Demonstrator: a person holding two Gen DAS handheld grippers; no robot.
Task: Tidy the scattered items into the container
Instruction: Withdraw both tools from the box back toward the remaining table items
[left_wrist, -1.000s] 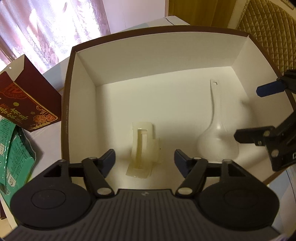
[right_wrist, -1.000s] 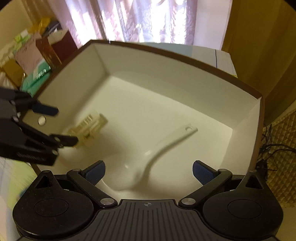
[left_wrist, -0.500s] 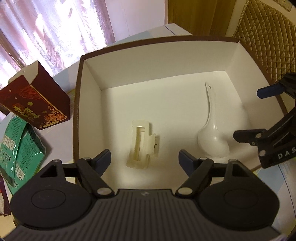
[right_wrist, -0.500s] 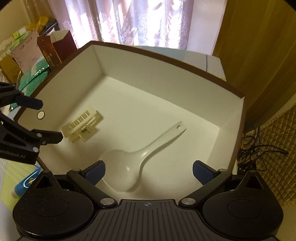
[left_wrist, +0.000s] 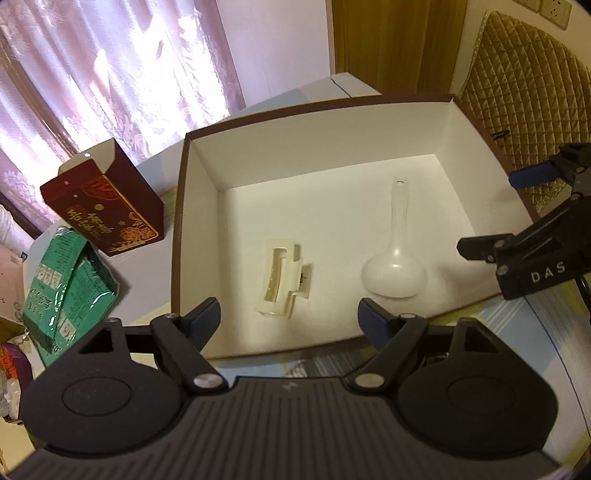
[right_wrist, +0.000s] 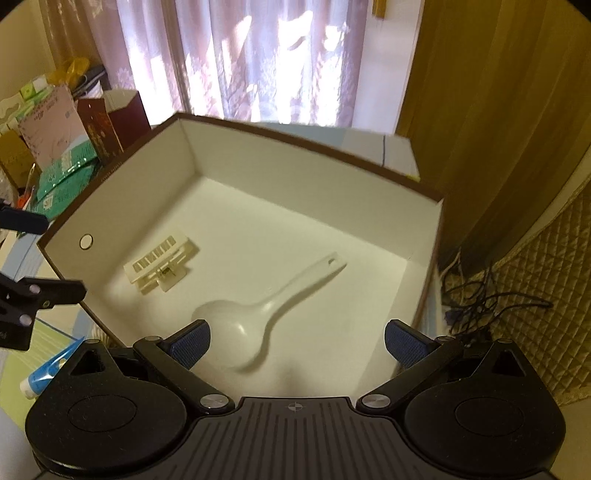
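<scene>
A brown box with a white inside (left_wrist: 199, 229) (right_wrist: 424, 280) stands on the table. In it lie a cream hair claw clip (left_wrist: 282, 282) (right_wrist: 159, 264) and a white rice spoon (left_wrist: 395, 258) (right_wrist: 266, 310). My left gripper (left_wrist: 288, 319) is open and empty above the box's near edge. My right gripper (right_wrist: 297, 343) is open and empty above the box's near right side, and shows at the right of the left wrist view (left_wrist: 517, 210). A blue and white tube (right_wrist: 50, 373) lies on the table outside the box.
A dark red carton (left_wrist: 103, 210) stands left of the box, with a green packet (left_wrist: 62, 284) beside it. More cartons and packets (right_wrist: 51, 136) crowd the table's far left. Curtains hang behind. A quilted chair (left_wrist: 524, 92) and cables (right_wrist: 487, 291) are to the right.
Both grippers have drawn back and up from the box, so more of the box and table shows. The clip and spoon lie where they were.
</scene>
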